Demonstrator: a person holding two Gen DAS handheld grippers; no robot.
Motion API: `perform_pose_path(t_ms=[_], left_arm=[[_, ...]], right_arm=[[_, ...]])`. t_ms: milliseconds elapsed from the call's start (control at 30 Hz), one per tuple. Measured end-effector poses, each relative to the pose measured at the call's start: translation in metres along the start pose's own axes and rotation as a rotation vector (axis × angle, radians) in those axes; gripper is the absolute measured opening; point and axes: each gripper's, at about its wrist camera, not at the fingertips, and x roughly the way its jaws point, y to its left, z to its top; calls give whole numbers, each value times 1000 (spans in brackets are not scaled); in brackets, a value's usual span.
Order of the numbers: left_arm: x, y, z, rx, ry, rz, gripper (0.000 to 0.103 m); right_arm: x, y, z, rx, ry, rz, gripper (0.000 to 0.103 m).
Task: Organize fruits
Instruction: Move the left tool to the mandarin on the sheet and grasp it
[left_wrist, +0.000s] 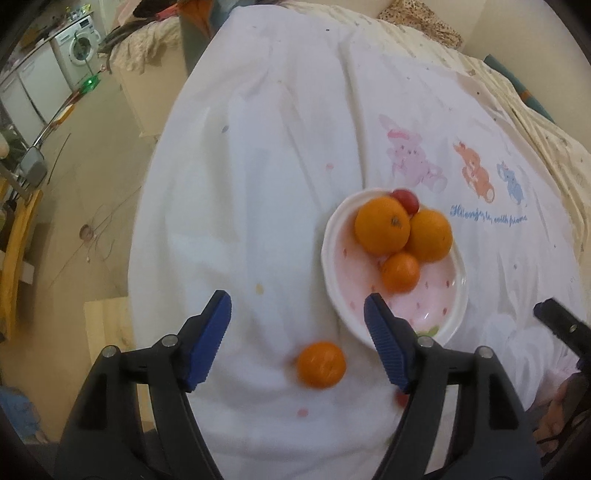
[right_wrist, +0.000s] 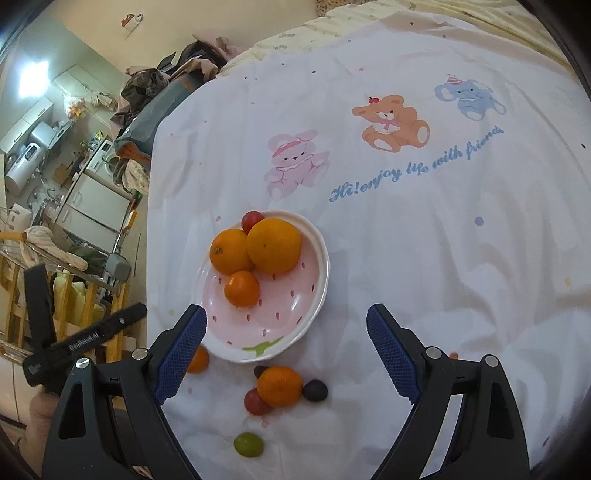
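We see the left tool (left_wrist: 297, 325) tilted steeply down over the white sheet (left_wrist: 258, 166) on the bed, its blue pads (left_wrist: 210, 339) spread with nothing pressed between them; a blurred mandarin (left_wrist: 321, 364) lies loose on the sheet below the gap. Its right finger overlaps the near rim of the plate (left_wrist: 336, 295), and a red bit (left_wrist: 400, 398) beside that finger is too hidden to name. The plate holds two oranges (left_wrist: 382, 225), a small mandarin and a red fruit (left_wrist: 406, 199) half hidden behind them. At the right edge of the left view, a dark piece of the right tool (right_wrist: 286, 323) is cut off by the frame. The right tool also slants down, jaws wide and empty, over the plate's near edge. Its left finger covers part of another mandarin (right_wrist: 199, 359). Below the plate lie a mandarin (right_wrist: 280, 386), a red fruit (right_wrist: 255, 402), a dark fruit (right_wrist: 315, 390), a second dark one mostly hidden, and a green fruit (right_wrist: 248, 444). A hand (right_wrist: 40, 410) shows dimly at lower left.
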Motion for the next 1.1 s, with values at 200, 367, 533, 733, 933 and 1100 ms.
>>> perform_pose_path(t_ms=[200,367,533,733,933,1100], left_arm=[[-4,-1,-22,10,12,14,71],[20,-10,-44,7,128,3,71],[46,-25,-56,62,199,29,71],[63,-33,-59,67,237,44,70],[72,-39,-57,89,247,44,43],[69,-39,-59,104,240,42,34]], right_arm=[[-8,-2,-18,31,4,5,91],[-8,-8,-31,61,21,-11,91],[-11,-8,-32,77,9,-4,91],[-9,-10,-31,77,14,-8,91],[-6,-11,-30,93,22,3,91],[-1,-8,-29,84,32,2,91]])
